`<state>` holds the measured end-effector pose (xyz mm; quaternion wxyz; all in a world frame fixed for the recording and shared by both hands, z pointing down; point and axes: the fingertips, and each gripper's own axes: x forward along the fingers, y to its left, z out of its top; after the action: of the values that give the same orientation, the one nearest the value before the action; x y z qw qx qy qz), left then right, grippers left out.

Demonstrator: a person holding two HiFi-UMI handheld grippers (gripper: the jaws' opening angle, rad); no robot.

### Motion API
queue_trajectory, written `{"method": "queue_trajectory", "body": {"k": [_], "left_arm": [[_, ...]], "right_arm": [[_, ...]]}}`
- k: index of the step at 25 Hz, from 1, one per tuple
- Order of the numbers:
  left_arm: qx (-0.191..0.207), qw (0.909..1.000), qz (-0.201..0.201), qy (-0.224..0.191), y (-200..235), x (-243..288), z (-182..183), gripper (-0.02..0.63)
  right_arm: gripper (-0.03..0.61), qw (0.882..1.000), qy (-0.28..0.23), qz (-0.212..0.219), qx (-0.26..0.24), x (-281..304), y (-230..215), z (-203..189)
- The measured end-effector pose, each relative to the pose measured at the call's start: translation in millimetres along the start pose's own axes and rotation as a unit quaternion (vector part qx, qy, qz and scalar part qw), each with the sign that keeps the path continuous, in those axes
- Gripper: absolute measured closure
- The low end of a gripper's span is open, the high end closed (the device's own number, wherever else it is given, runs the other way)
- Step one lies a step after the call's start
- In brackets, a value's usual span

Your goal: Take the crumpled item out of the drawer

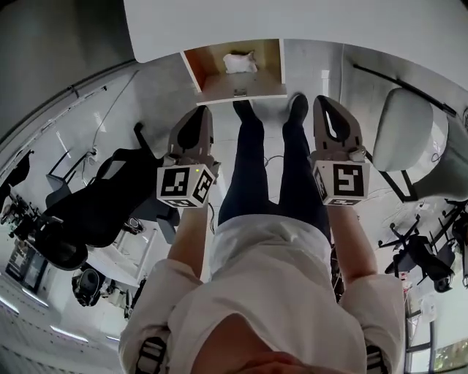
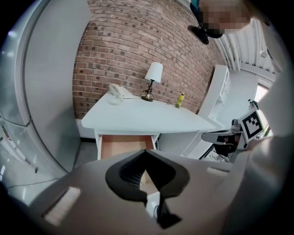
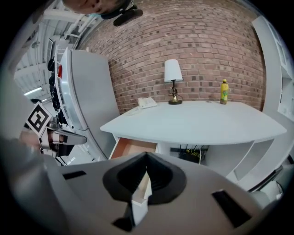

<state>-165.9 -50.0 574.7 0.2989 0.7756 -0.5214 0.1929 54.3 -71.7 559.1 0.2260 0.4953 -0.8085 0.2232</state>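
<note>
Both grippers hang well short of the drawer. The left gripper has its fingers pressed together with nothing between them, and the right gripper is the same: fingers meeting at the tips, empty. The crumpled item lies in the far half of the open drawer, about mid-width, just beside the edge of the desk.

My worries from here:
- If I go in with the fingers together, I will only nudge the item farther back under the desk. I must spread them before reaching.
- The item sits close under the desk edge, so a steep approach could knock a gripper against that edge or the drawer front.
- It looks light and loose. I judge a pinch on one fold may slip, dropping it back in or onto the floor.

What I cannot see:
- Neither gripper view shows the item. In each, the gripper's own body covers most of the drawer, leaving only a strip of its wooden bottom.
- From the head view I cannot tell paper from cloth.
- The drawer's far end is cut off by the desk.
</note>
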Motion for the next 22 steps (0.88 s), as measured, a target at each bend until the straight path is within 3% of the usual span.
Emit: {"method": "queue_trajectory", "body": {"k": [13, 22], "left_arm": [[0.006, 0.9988, -0.019, 0.044, 2, 53, -69, 0.604], [0.002, 0.9977, -0.025, 0.063, 2, 71, -89, 0.604]], "right_arm": [[0.571, 0.999, 0.038, 0.006, 0.014, 41, 8, -69], [0.571, 0.999, 0.037, 0.001, 0.017, 51, 8, -82]]}}
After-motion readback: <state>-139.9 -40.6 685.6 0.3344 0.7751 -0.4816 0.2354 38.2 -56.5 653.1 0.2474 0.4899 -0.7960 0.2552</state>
